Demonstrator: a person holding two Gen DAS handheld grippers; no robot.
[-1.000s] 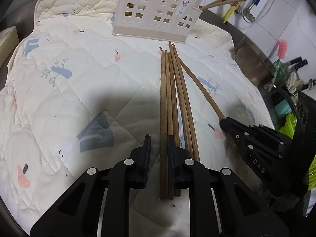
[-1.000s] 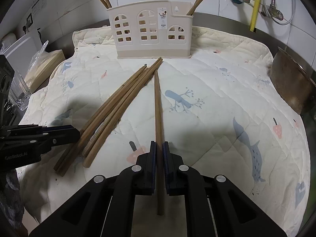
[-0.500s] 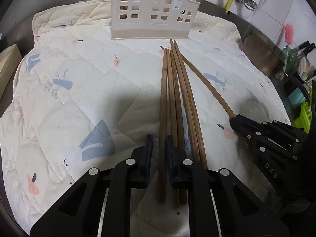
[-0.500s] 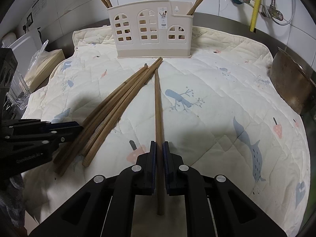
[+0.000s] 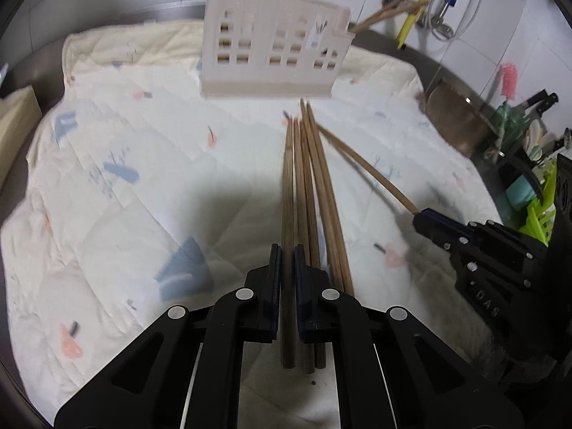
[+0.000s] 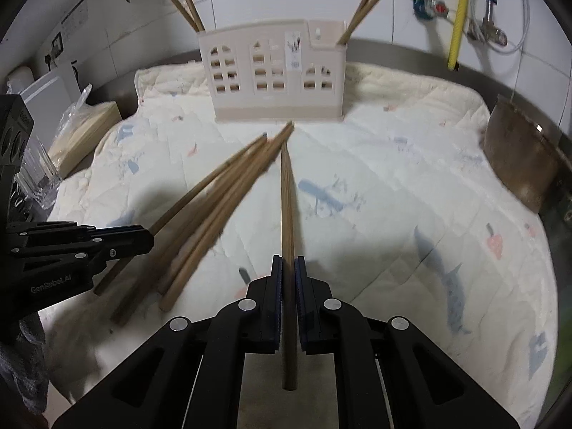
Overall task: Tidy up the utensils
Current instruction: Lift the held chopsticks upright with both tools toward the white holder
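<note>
Several wooden chopsticks (image 5: 311,186) lie in a bundle on the quilted mat (image 5: 125,186), pointing at the beige house-shaped utensil holder (image 5: 271,53). My left gripper (image 5: 287,254) is shut on the leftmost chopstick (image 5: 287,193) of the bundle. My right gripper (image 6: 289,264) is shut on a single chopstick (image 6: 287,196) and holds it pointing at the holder (image 6: 275,82). The right gripper also shows in the left wrist view (image 5: 422,216), the left gripper in the right wrist view (image 6: 148,241) beside the bundle (image 6: 214,207). Chopsticks stand in both end slots of the holder.
A metal pan (image 6: 522,164) sits at the mat's right edge. A glass (image 6: 35,178) and a wrapped box (image 6: 85,132) stand at the left. Taps and hoses (image 6: 457,10) hang on the tiled wall. A green rack (image 5: 536,211) is at the far right.
My left gripper has closed onto the leftmost chopstick of the bundle. Both grippers have risen and tilted, so the holder sits lower in view. The right gripper keeps its chopstick.
</note>
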